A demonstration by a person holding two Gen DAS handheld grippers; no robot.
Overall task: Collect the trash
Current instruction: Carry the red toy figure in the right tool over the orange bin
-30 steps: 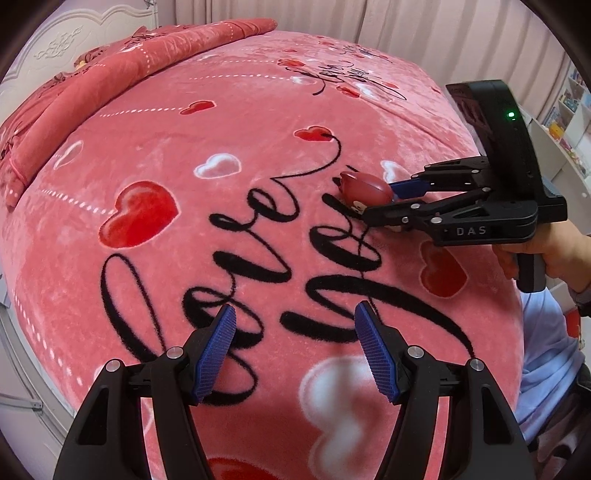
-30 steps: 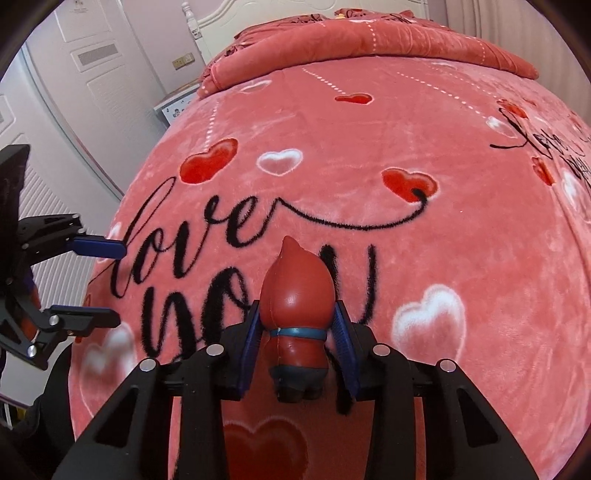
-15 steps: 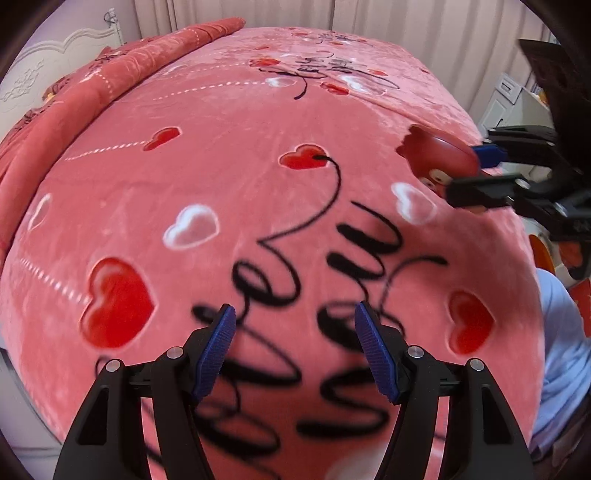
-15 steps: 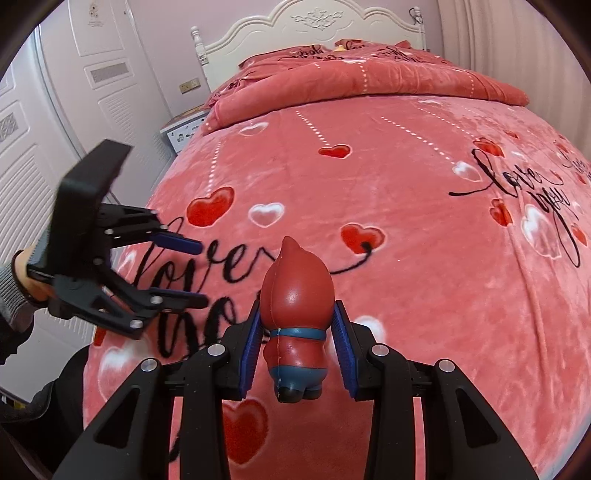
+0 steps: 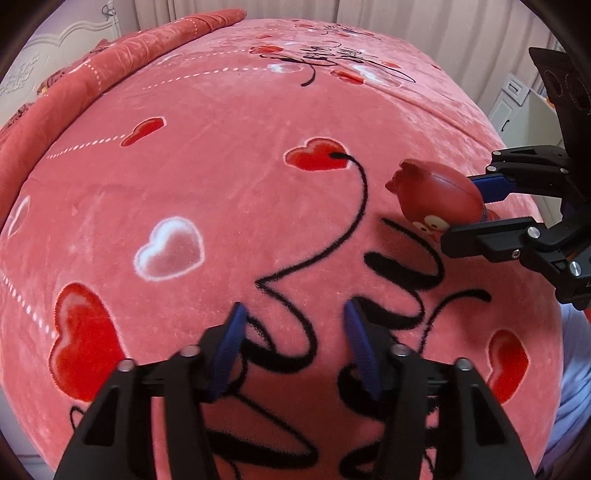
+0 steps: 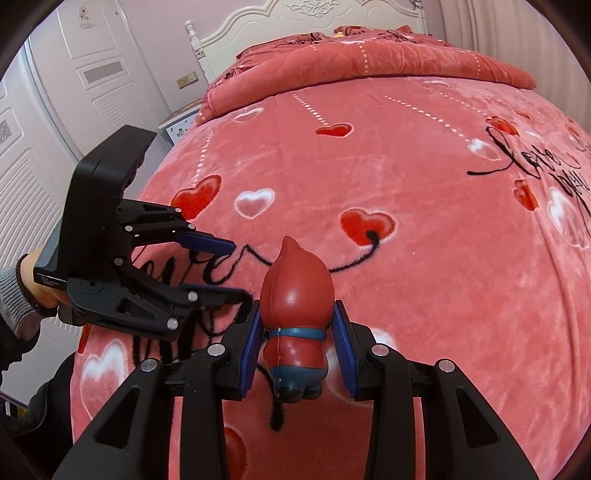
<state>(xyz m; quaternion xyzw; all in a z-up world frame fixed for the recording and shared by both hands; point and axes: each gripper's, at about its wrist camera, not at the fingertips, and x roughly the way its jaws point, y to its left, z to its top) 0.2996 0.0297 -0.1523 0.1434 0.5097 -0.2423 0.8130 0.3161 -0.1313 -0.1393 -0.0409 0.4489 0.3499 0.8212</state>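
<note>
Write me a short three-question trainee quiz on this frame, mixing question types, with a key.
1. True or false: the left gripper is shut on the red toy figure.
2. Multiple choice: where is the toy? A) lying on the pink heart blanket; B) between the right gripper's blue-padded fingers; C) on the white headboard.
3. Fill in: in the left wrist view, the toy appears at the ____ edge of the picture.

Key: 1 false, the left gripper is open and holds nothing. 2 B. 3 right.
</note>
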